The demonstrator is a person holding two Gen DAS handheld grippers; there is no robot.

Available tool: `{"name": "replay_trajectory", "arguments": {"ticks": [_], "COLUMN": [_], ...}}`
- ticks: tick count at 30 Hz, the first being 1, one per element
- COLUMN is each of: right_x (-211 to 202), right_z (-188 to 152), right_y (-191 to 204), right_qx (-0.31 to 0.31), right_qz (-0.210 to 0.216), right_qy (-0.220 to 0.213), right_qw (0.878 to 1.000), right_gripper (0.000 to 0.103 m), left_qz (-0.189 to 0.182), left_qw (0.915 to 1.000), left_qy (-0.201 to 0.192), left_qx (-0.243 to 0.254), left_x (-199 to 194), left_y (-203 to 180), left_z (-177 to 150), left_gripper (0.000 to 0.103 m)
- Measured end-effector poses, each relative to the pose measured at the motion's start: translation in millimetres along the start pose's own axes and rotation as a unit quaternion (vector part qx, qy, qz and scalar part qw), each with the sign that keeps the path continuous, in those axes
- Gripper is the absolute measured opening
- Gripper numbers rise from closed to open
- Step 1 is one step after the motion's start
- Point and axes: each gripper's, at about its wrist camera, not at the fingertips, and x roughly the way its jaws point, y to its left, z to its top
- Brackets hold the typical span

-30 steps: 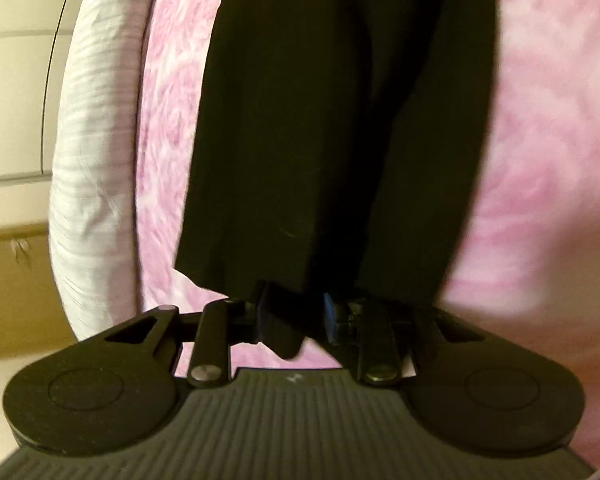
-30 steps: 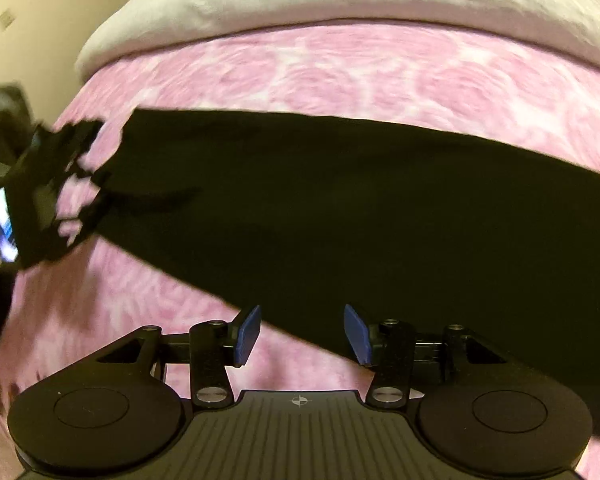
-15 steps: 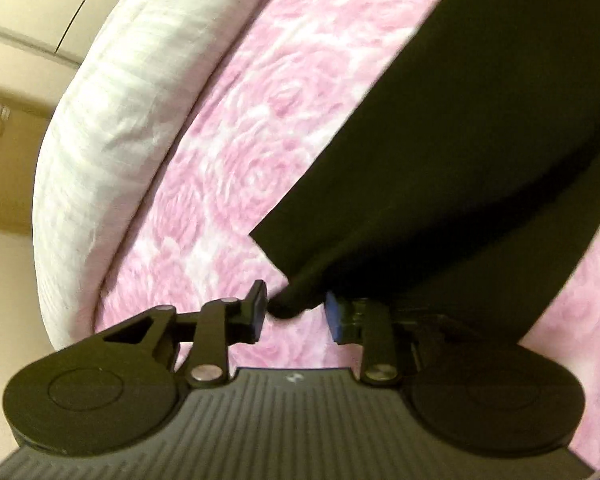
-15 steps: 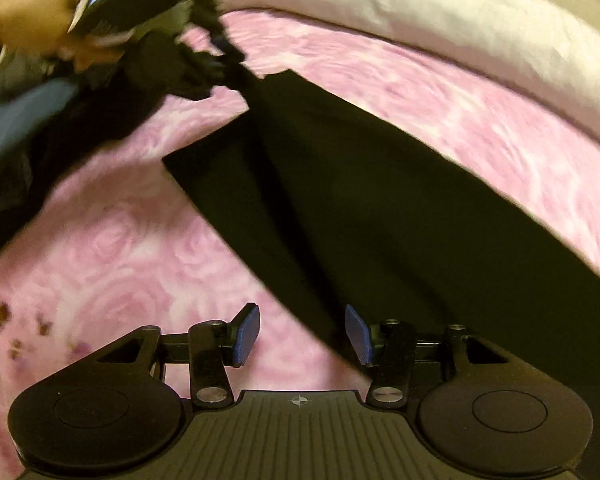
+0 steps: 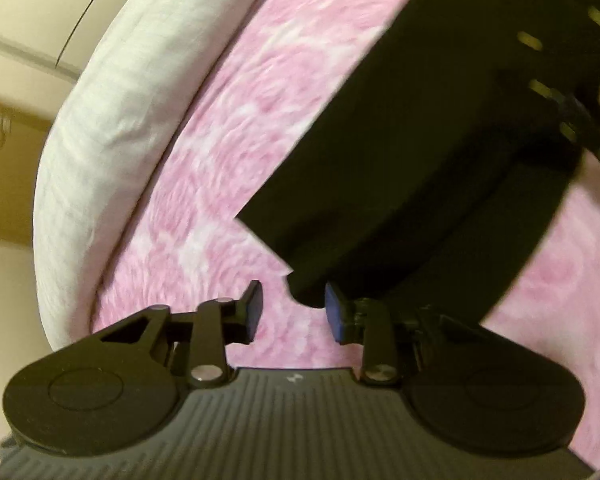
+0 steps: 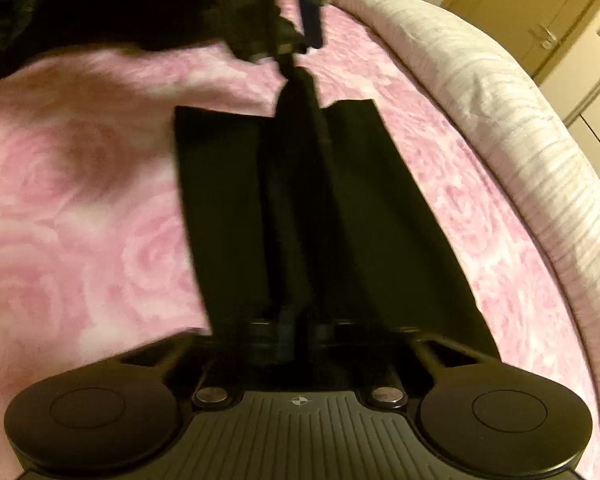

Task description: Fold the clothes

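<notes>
The black garment (image 6: 300,208) is being stretched over the pink bed (image 6: 80,220), its long axis running from 6 to 12 o'clock away from the right hand-held gripper (image 6: 292,340), which is being kept clenched on its near edge. The left hand-held gripper (image 5: 292,312) is being held released, a garment corner lying at its 1 o'clock, touching one fingertip

Bed (image 5: 220,184) with pink rose-print cover; white ribbed blanket (image 5: 96,152) bunched along its far edge. Black garment (image 6: 340,216) laid flat lengthwise on the cover, near that blanket edge, a raised fold running down its middle.
</notes>
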Motion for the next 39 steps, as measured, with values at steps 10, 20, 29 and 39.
{"name": "replay_trajectory", "arguments": {"ticks": [10,20,29,39], "right_x": [-32.1,-31.7,-54.3,-140.0], "right_z": [4.4,3.1,-30.7,-143.1], "right_y": [-26.7,-23.3,-25.1,-40.7], "right_qx": [0.044,0.049,0.138,0.357], "right_qz": [0.09,0.113,0.075,-0.038], "right_qy": [-0.032,-0.024,-0.004,0.059], "right_qw": [0.994,0.992,0.988,0.931], "right_gripper": [0.0,0.0,0.04,0.044], "left_qz": [-0.008,-0.016,-0.034,-0.061], "left_qw": [0.9877,0.9868,0.9737,0.9753], "left_qy": [-0.061,-0.034,-0.024,0.02], "left_qx": [0.144,0.157,0.224,0.211], "left_x": [-1.9,-14.3,6.3,2.0], "left_y": [-68.5,-78.9,-95.2,-92.3], "left_z": [-1.1,-15.9,-22.8,-32.5], "left_gripper": [0.044,0.042,0.02,0.0]}}
